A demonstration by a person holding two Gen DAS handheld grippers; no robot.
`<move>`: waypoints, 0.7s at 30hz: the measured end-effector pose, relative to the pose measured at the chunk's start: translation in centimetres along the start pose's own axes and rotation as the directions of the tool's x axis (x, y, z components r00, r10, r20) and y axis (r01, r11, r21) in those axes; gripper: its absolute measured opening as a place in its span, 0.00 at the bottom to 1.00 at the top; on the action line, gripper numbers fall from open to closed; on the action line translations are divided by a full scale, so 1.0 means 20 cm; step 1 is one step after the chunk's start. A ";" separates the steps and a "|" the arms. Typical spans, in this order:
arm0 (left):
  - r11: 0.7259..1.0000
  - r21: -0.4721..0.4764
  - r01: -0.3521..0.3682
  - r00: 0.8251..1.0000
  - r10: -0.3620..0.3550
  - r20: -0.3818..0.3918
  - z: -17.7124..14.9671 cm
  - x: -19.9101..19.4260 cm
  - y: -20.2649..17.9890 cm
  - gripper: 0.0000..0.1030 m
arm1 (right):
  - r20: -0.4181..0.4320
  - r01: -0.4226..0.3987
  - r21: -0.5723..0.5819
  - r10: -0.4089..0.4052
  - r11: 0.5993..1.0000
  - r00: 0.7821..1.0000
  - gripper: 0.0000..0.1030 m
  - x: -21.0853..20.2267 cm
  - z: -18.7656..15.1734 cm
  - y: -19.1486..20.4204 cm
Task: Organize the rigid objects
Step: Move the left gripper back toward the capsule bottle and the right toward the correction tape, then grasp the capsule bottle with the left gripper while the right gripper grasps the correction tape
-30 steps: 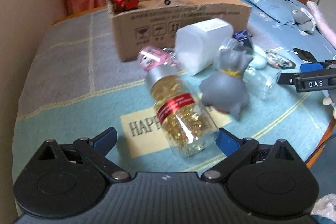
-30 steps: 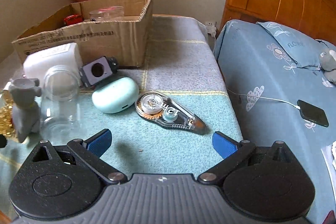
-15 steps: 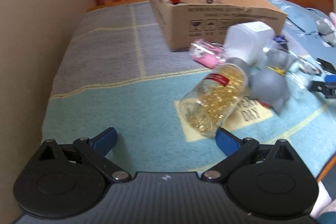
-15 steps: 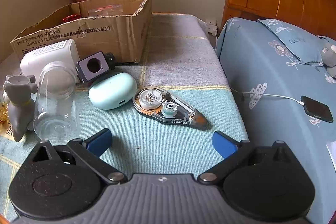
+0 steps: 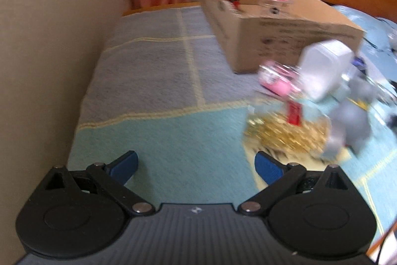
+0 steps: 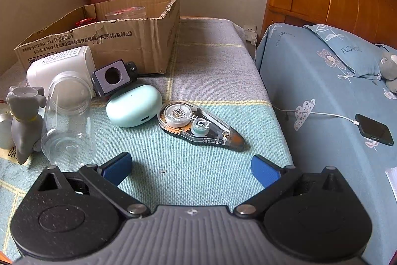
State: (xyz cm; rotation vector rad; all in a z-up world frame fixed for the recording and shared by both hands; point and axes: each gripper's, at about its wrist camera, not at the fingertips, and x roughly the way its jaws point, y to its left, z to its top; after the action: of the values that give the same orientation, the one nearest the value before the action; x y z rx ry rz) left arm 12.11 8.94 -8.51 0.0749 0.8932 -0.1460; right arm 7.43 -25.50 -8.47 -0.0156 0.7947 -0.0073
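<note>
both claws gape with nothing between them: left claw (image 5: 196, 164), right claw (image 6: 191, 167). the correction tape (image 6: 198, 124) lies near the blanket's (image 6: 211, 81) right edge, beside the mint case (image 6: 134, 106); the cardboard box (image 6: 119, 46) sits toward the far edge.

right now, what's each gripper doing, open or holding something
Left gripper: open, holding nothing, over bare blanket.
Right gripper: open, holding nothing, short of the correction tape.

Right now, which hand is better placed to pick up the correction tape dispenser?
Right. The right tool is open, with the correction tape dispenser just ahead of its tips. The left tool faces bare blanket.
</note>
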 end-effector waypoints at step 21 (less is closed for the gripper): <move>0.972 0.174 0.159 0.979 -0.178 0.103 -0.01 0.05 -0.31 0.99 | 0.004 -0.010 -0.011 0.010 1.000 1.000 1.00 0.00 0.00 0.00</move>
State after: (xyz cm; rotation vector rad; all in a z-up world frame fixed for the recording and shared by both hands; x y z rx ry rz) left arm 11.62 2.84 -9.42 0.1432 0.7671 -0.3800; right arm 7.31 -25.58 -8.45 -0.0216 0.7912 0.0064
